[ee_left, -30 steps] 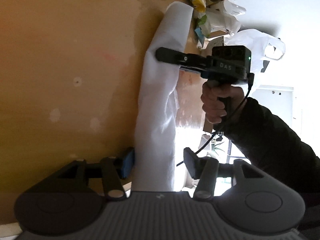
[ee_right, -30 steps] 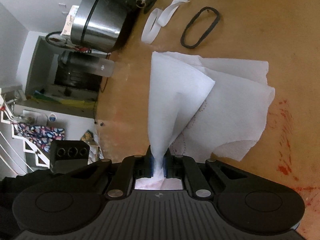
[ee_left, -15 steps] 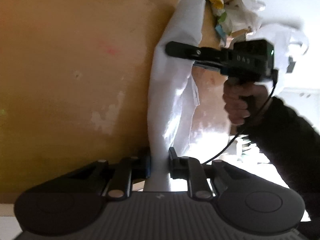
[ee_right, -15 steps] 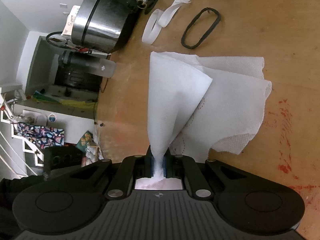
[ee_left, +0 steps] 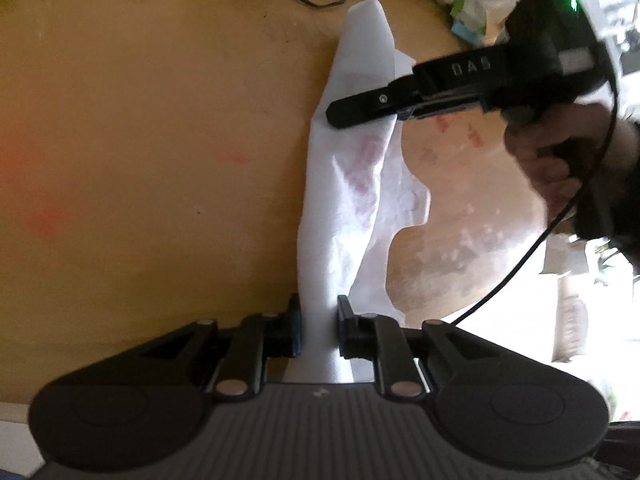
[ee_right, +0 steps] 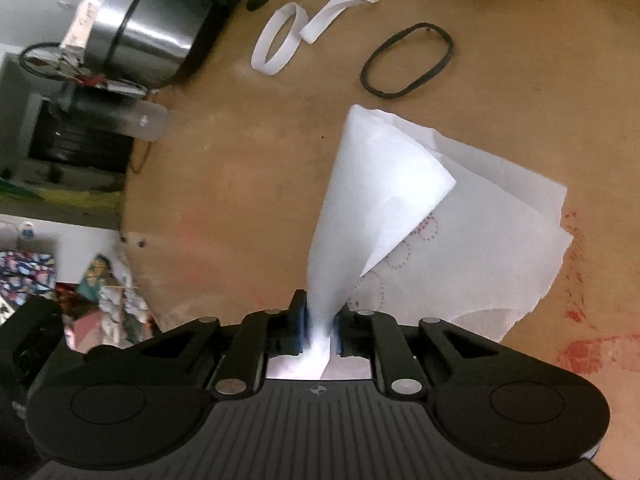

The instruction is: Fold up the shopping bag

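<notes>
A white shopping bag (ee_left: 352,184) lies partly folded on the wooden table (ee_left: 140,120), with faint red print on it. My left gripper (ee_left: 318,312) is shut on one bunched end of it, lifted off the table. In the right wrist view the bag (ee_right: 384,184) rises as a cone into my right gripper (ee_right: 320,316). Its jaws are opening, and the fabric still fills the gap between the blue pads. Seen from the left wrist, the right gripper (ee_left: 340,110) reaches in from the right over the bag, held by a hand in a dark sleeve.
A black elastic loop (ee_right: 408,60) and a white strap (ee_right: 304,28) lie beyond the bag. A steel pot (ee_right: 140,28) stands at the table's far left edge. Red stains (ee_right: 580,352) mark the wood at right. Crumpled packaging (ee_left: 460,0) sits at the far side.
My left gripper closed on the bag's end and lifted it while tilting further down. The right gripper's pads have spread slightly around the fabric and it rose a little.
</notes>
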The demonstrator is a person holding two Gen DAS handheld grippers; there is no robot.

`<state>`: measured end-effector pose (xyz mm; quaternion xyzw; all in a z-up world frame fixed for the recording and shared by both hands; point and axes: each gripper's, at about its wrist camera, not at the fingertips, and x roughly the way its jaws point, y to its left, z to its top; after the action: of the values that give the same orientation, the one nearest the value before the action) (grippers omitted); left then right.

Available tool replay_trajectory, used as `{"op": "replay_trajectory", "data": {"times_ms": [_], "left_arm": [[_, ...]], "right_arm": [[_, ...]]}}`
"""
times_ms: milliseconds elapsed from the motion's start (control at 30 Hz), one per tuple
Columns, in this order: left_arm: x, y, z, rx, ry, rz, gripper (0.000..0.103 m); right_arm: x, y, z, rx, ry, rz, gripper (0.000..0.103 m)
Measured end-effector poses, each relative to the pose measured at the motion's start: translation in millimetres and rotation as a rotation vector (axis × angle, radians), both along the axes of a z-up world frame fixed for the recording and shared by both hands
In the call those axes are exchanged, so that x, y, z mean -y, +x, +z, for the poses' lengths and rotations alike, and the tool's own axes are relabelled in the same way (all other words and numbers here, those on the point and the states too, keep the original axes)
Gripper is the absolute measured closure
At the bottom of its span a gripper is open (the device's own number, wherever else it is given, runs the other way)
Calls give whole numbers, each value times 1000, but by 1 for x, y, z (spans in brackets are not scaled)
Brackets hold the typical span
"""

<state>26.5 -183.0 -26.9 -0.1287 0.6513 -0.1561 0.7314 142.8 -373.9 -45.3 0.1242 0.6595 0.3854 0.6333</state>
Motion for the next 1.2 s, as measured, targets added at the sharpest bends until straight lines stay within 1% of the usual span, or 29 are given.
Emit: {"op": "replay_trajectory", "data": {"times_ms": [67, 133, 167, 233, 300, 367, 433, 533, 733, 867, 1067, 1167, 1200], "left_arm": [[10, -2, 4, 20, 60, -32, 87], [22, -4, 6, 42, 121, -70, 87], [26, -5, 6, 48, 138, -79, 87], [37, -7, 7, 66, 194, -111, 87], [49, -10, 8, 83, 251, -147, 86], [51, -13, 6, 93, 278, -166, 86], [59, -17, 5, 110, 321, -193, 86], [65, -21, 4, 125, 356, -213, 86], [73, -21, 4, 134, 395, -230, 85], [78, -23, 5, 141, 421, -249, 85], [84, -26, 6, 149, 458, -278, 84], [95, -27, 1, 155, 499, -309, 84], [102, -28, -1, 161, 528, -332, 84]], "right_arm": [[-4, -2, 2, -6, -15, -4, 77], [-6, -2, 4, -16, -37, -10, 71], [-8, -3, 6, -23, -51, -12, 66], [-9, -3, 7, -45, -71, -19, 59], [-10, -3, 9, -62, -97, -28, 58], [-9, -3, 11, -73, -125, -35, 56], [-6, -2, 13, -76, -147, -43, 55], [1, -1, 17, -77, -163, -57, 54], [17, 3, 23, -62, -181, -95, 52], [27, 7, 27, -63, -172, -120, 52], [32, 10, 25, -75, -187, -139, 51], [33, 8, 28, -84, -196, -146, 51], [33, 8, 30, -85, -199, -148, 51]]}}
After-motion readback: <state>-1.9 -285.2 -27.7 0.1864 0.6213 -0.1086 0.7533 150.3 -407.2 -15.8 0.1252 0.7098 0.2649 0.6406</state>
